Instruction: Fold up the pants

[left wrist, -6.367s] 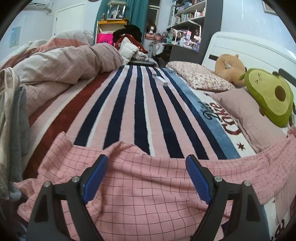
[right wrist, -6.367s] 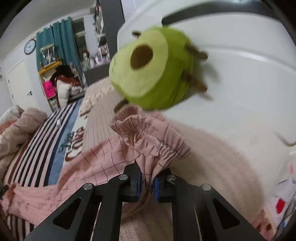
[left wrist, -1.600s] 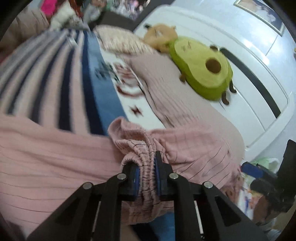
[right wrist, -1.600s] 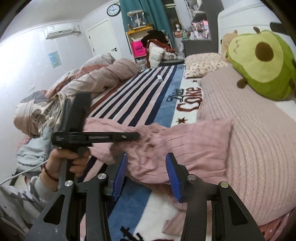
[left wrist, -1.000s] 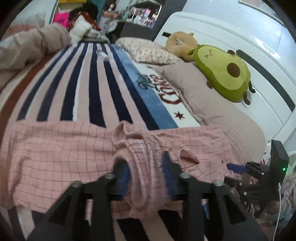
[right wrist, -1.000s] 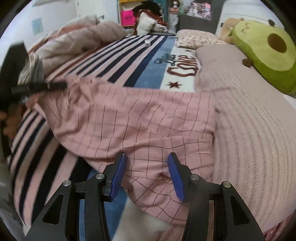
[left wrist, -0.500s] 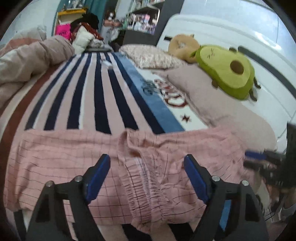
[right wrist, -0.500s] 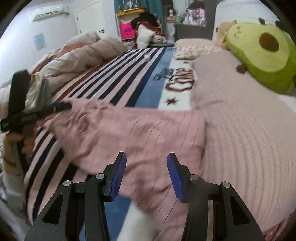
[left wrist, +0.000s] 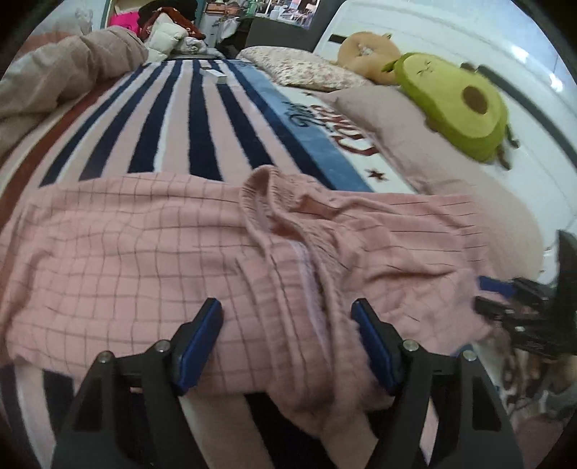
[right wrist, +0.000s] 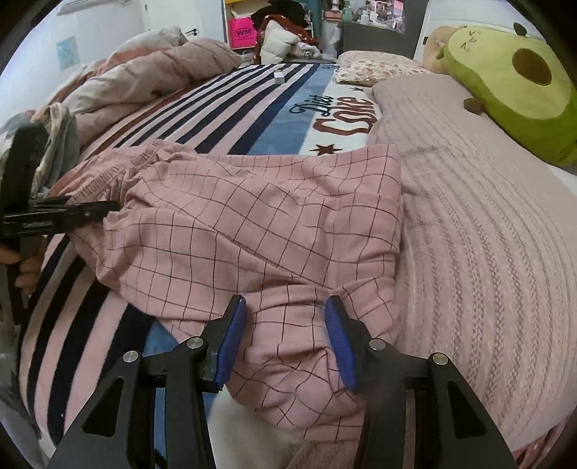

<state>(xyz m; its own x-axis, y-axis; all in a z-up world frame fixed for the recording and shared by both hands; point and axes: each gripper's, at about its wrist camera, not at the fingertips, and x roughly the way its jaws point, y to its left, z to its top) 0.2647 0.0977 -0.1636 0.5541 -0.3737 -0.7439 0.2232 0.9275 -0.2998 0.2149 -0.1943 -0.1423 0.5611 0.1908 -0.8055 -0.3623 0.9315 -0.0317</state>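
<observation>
A: Where are the pants (left wrist: 151,259)?
B: Spread across the near end of the bed (left wrist: 173,119), pink with a thin dark check. In the left wrist view the gathered elastic waistband (left wrist: 259,202) is folded over toward the middle, bunched at about 12 o'clock from the left hand-held gripper (left wrist: 286,342).

A: Is that hand-held gripper gripping anything?
B: No. Its jaws have just been opening, then eased in slightly, and they stand wide, blue pads (left wrist: 202,342) on either side of a ridge of cloth, not pressing it.

A: And the other one?
B: The right hand-held gripper (right wrist: 285,337) is parted about halfway above a rumpled fold of the pants (right wrist: 252,223); the pads (right wrist: 230,339) flank the cloth without squeezing it. Whether they brush it I cannot tell.

A: Any writing?
B: The striped blanket (right wrist: 202,108) reads "Diet Coke" (right wrist: 335,112) at 12 o'clock in the right wrist view, script above, red block letters below, with a red star beside it. Far back, a pink bag (right wrist: 243,32) carries letters that look like "WM".

A: What else sits nearby?
B: An avocado plush (right wrist: 512,83) at 2 o'clock on a ribbed pink pillow (right wrist: 487,216), and a floral pillow (right wrist: 375,68) behind.
</observation>
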